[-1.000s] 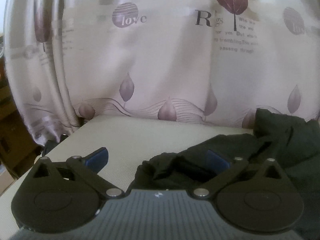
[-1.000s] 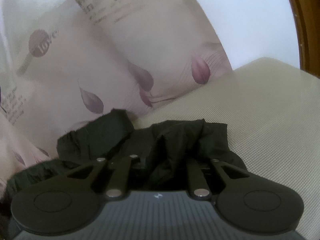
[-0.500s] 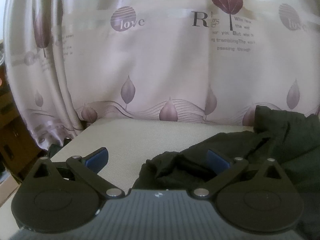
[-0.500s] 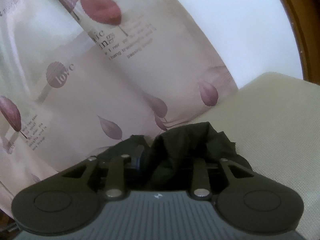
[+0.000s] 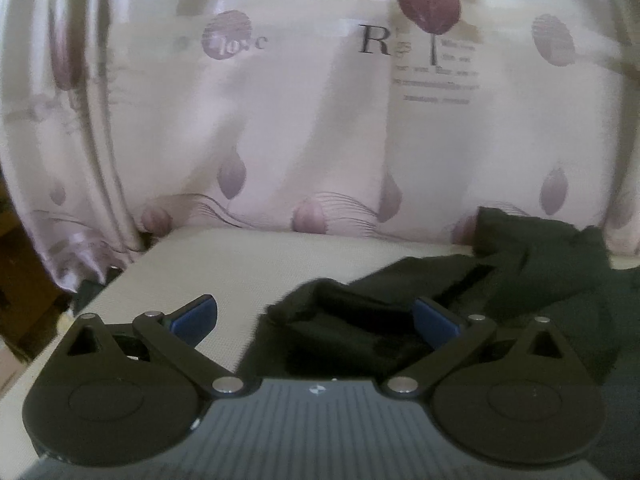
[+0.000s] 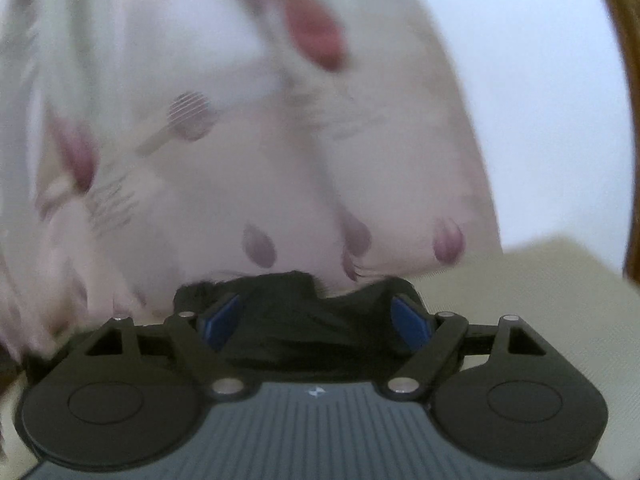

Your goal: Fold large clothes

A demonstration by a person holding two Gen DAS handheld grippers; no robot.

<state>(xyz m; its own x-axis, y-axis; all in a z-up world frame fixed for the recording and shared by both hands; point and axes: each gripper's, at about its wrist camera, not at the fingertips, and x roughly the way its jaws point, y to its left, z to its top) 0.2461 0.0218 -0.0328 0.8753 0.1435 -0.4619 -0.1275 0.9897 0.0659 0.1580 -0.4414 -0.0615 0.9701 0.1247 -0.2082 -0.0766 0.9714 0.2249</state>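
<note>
A dark, crumpled garment [image 5: 500, 280] lies on the beige table [image 5: 224, 264], bunched toward the right in the left wrist view. My left gripper [image 5: 316, 316] is open, its blue pads [image 5: 192, 316] wide apart, with the garment's left end between the jaws and under the right pad. In the blurred right wrist view my right gripper [image 6: 320, 316] is open too, blue pads [image 6: 408, 320] apart, with a fold of the garment [image 6: 304, 320] lying between them, not pinched.
A pale pink curtain [image 5: 304, 120] with leaf prints and lettering hangs just behind the table's far edge. It also shows in the right wrist view [image 6: 240, 140]. A white wall [image 6: 540, 80] and a brown wooden frame [image 6: 628, 100] stand at the right. Dark clutter sits beyond the table's left edge.
My right gripper was shut on the garment and has now opened, letting the cloth go; its view has swung and blurred. My left gripper stays open with little movement.
</note>
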